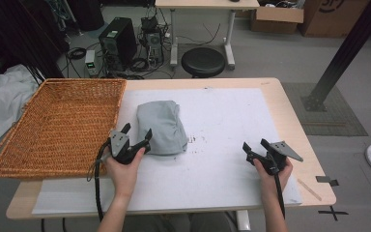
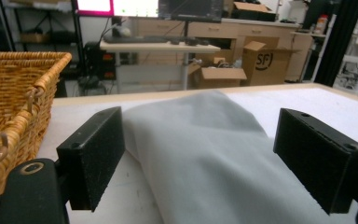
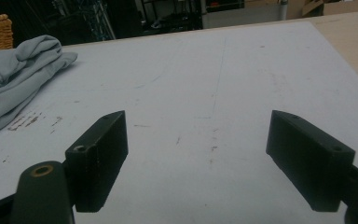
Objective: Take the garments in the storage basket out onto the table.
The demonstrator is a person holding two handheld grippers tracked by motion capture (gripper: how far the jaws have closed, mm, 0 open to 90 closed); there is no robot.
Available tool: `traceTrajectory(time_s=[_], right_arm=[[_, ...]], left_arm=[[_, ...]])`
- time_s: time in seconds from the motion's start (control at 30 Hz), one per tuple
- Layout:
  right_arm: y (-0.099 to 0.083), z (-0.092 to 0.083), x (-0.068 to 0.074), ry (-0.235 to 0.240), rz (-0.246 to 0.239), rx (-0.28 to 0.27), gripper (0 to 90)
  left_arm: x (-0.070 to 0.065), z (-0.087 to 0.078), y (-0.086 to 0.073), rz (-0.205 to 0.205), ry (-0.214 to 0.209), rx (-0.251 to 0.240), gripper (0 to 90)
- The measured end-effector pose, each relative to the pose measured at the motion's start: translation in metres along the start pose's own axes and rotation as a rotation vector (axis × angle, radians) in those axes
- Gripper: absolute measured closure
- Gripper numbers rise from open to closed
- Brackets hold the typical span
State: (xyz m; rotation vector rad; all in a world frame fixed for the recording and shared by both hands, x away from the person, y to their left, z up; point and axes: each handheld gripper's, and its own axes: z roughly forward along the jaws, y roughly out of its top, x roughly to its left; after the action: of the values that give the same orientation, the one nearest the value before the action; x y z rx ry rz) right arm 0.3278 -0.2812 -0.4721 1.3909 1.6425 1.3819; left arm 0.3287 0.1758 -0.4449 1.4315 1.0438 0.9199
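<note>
A: Where do we see the folded pale grey cloth bundle at this moment?

B: We see it lying on the white sheet that covers the light wooden surface. It is just beside the woven brown wicker basket, which stands at the left end of the surface.

A: And the left gripper, is it grasping the cloth?

B: No, it is released. In the left gripper view its two black jaws stand wide apart, with the near end of the cloth between them, and the pads do not press on it. In the high view the gripper is at the near left corner of the bundle, between the bundle and the basket edge.

A: What about the right gripper?

B: It is released also. In the right gripper view we see the jaws wide apart with nothing between them, only bare white sheet with some small dark marks. It is well apart from the cloth, which shows there at the far left.

A: Is something inside the basket?

B: We see nothing lying in it.
</note>
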Motion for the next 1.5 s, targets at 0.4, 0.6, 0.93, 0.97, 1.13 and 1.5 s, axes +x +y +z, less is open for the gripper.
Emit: traceTrajectory(time_s=[0.4, 0.6, 0.93, 0.97, 1.13, 1.5], right_arm=[[0.000, 0.000, -0.001, 0.000, 0.008, 0.005, 20.7], [0.000, 0.000, 0.000, 0.003, 0.001, 0.007, 20.8], [0.000, 0.001, 0.000, 0.002, -0.003, 0.009, 20.6], [0.000, 0.001, 0.000, 0.002, -0.004, 0.008, 20.6], [0.000, 0.000, 0.001, -0.001, -0.011, 0.002, 20.6], [0.000, 0.001, 0.001, 0.000, -0.009, 0.009, 20.3]], left_arm=[[-0.022, -0.011, -0.012, 0.057, -0.015, -0.017, 14.5], [-0.027, -0.012, -0.019, 0.067, -0.007, -0.045, 14.8], [-0.028, -0.011, -0.021, 0.060, -0.011, -0.054, 14.2], [-0.028, -0.010, -0.022, 0.055, -0.012, -0.049, 14.0], [-0.029, -0.012, -0.022, 0.068, 0.001, -0.053, 14.0], [-0.028, -0.013, -0.022, 0.058, 0.004, -0.060, 14.1]])
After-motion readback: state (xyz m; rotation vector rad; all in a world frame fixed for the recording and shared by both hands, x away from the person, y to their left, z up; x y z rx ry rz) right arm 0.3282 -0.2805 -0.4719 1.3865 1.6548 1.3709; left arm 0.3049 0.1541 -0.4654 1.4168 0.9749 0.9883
